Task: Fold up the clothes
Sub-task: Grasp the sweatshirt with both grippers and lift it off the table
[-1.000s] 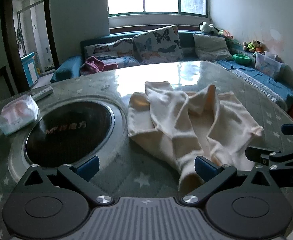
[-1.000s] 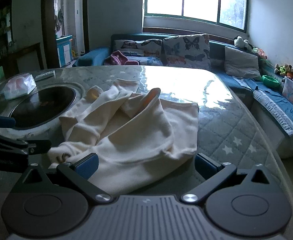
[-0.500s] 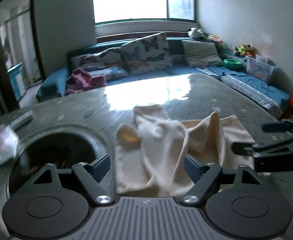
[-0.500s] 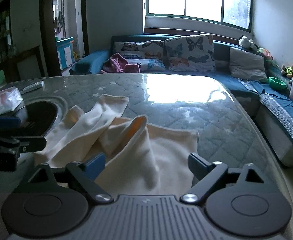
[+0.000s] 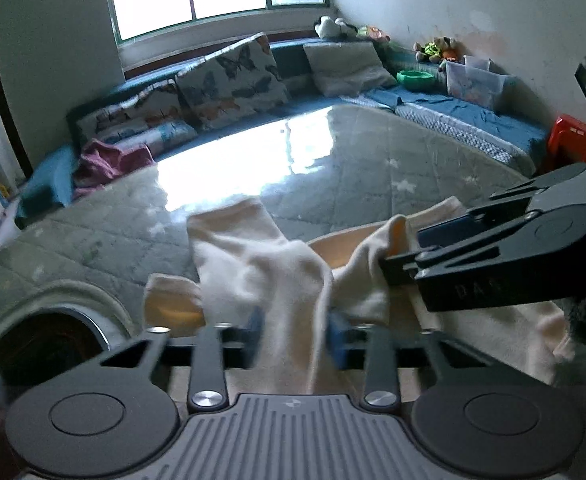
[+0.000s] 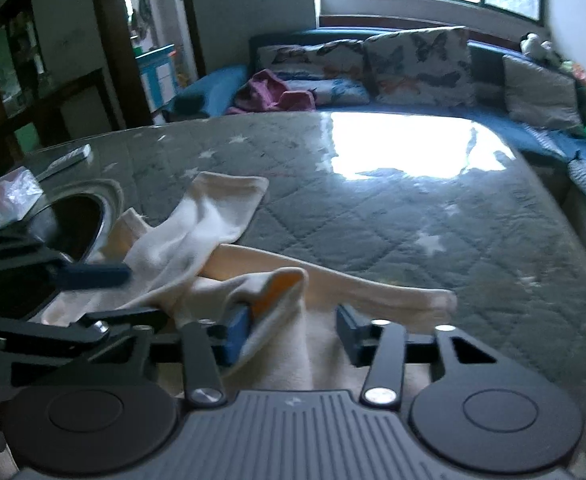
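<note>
Cream garment (image 5: 261, 264): crumpled, lying on the near part of the table (image 5: 373, 168), close to its front edge and just right of the round dark recess (image 5: 49, 344) sunk into the near left corner; one sleeve-like end reaches out flat toward the table's middle, another fold stands up in a ridge showing a yellow-orange lining. Table: covered with a grey-green quilted cloth with pale stars under a glossy sheet that mirrors the window. Left gripper (image 5: 293, 336): jaws have just been closing and now stand narrow, blue pads on either side of a bunched strip of the garment, the cloth filling the gap between them. Right gripper (image 6: 293, 332): jaws likewise just closing, now partly drawn in; the raised fold of the garment lies against the left pad and drapes between the fingers, while the right pad stands clear of the cloth. In the left wrist view the right gripper (image 5: 405, 256) appears from the side, its tips at the garment's right fold. Tissue pack (image 6: 9, 196) and remote control (image 6: 69, 160): at the table's left edge, beyond the recess. Sofa (image 6: 413, 64): past the far edge, with butterfly cushions and a purple garment (image 6: 273, 92).
</note>
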